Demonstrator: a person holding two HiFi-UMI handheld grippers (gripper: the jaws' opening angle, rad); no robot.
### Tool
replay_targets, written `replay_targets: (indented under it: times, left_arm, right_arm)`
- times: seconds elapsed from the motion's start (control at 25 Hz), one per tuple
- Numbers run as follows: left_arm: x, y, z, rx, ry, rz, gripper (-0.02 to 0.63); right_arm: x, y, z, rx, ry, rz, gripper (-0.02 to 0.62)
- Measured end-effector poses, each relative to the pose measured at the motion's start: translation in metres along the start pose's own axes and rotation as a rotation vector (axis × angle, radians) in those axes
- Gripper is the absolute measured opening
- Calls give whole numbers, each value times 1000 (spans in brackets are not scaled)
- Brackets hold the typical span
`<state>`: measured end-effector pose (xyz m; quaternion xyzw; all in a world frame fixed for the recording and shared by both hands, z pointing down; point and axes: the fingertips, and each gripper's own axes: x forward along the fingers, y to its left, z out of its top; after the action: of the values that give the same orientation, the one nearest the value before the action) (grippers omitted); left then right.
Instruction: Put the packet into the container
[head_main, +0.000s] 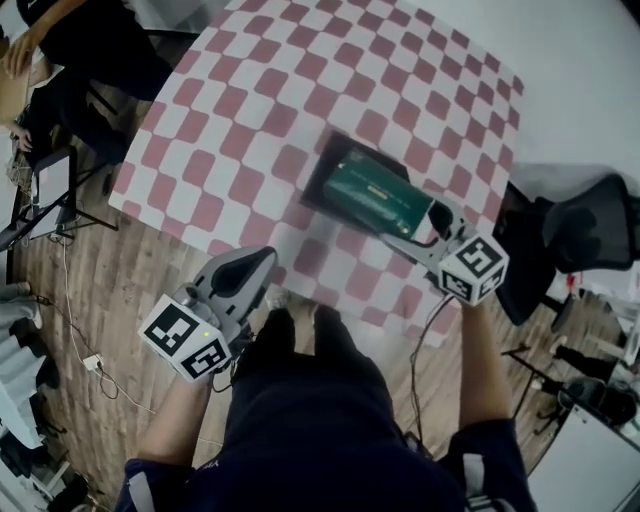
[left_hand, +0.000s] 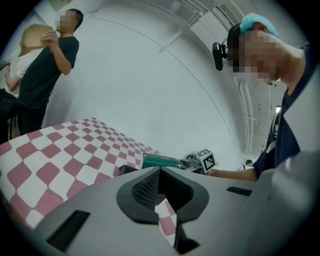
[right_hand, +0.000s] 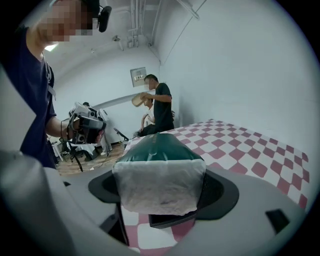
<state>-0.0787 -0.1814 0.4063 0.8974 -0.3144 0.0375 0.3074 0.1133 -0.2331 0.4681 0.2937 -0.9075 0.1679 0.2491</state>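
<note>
While the right gripper (head_main: 405, 232) clenched one end of the green packet (head_main: 375, 190) above the black container (head_main: 322, 168), the left gripper (head_main: 258, 268) hovered closed and empty, well apart from that container.

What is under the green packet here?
The dark container sits below the green packet, on the checked tablecloth. The packet, held by the right claw, covers most of its inside, so any contents there cannot be seen.

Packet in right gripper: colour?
Dark green packet, whitish sealed end; best in right gripper view.
</note>
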Motion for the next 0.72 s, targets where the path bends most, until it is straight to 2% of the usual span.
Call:
replay_targets:
  times: [0.28,0.44,0.72]
  left_arm:
    - [8,4,-8,-23,3,63,26]
    - [11,7,-14,-43,6,88,26]
    - [14,8,-20,-57,1,106,26]
  right_arm:
    - [35,-18,-22,-111,103,49,419]
    - [52,-22,-34,-132,139,72,419]
    - [73,-21,-43,-162,211,54,419]
